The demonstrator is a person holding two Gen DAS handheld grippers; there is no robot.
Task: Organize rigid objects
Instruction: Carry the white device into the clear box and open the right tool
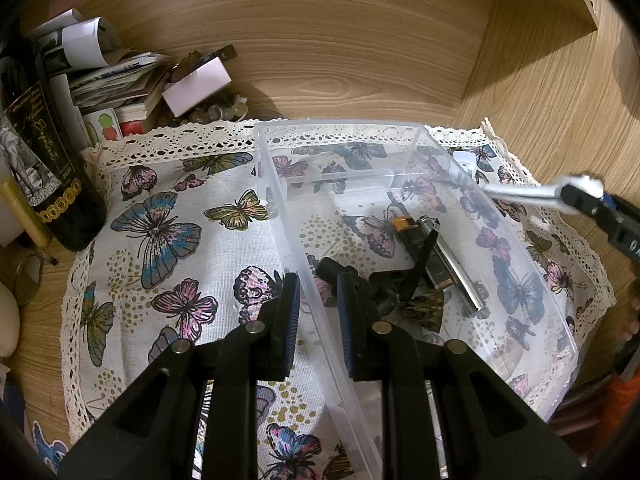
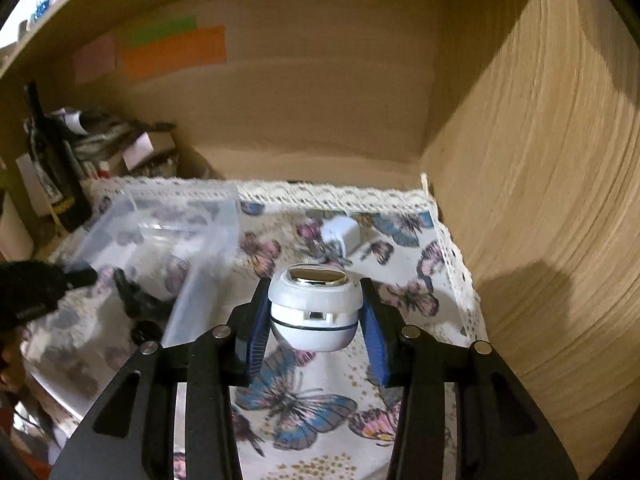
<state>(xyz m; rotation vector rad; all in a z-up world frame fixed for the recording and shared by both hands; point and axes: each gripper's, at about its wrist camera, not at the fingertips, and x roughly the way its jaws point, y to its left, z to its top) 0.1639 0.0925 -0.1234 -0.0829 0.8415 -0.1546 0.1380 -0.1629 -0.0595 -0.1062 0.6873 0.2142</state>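
right gripper (image 2: 316, 316): pinching a small white gadget (image 2: 314, 308) – rounded body, shiny metal face on top – pads tight on both its sides, carried above the cloth.

left gripper (image 1: 318, 312): its two fingers straddle the near wall of the clear plastic bin (image 1: 520, 248), one pad outside, one inside. Looks like it's steadying the bin, though I can't tell if the pads actually bite the wall or just sit beside it.

bin contents: already a battery (image 1: 402, 226), a slim silver stick-shaped thing (image 1: 456, 268) and a dark clip-like tool (image 1: 420, 264) – can't make out more than that.

how I'd do the drop: bring the gadget over the bin's open top from the right side, go low before letting go so it doesn't bounce off the thin wall, and aim for the bare far half away from the pile. Keep the left grip steady; the bin looks light and would slide on fabric.

still out: a white plug adapter (image 2: 340, 234) lies on the cloth beyond the gadget, near the back lace edge.

surface: butterfly-print cloth (image 1: 172, 240) with lace trim, on a wooden desk.

room: wood-panelled nook, orange sticky note (image 2: 176, 52) on the back wall, dark wine bottle (image 1: 40, 152) and a heap of papers and boxes (image 1: 132, 80) in the left corner.
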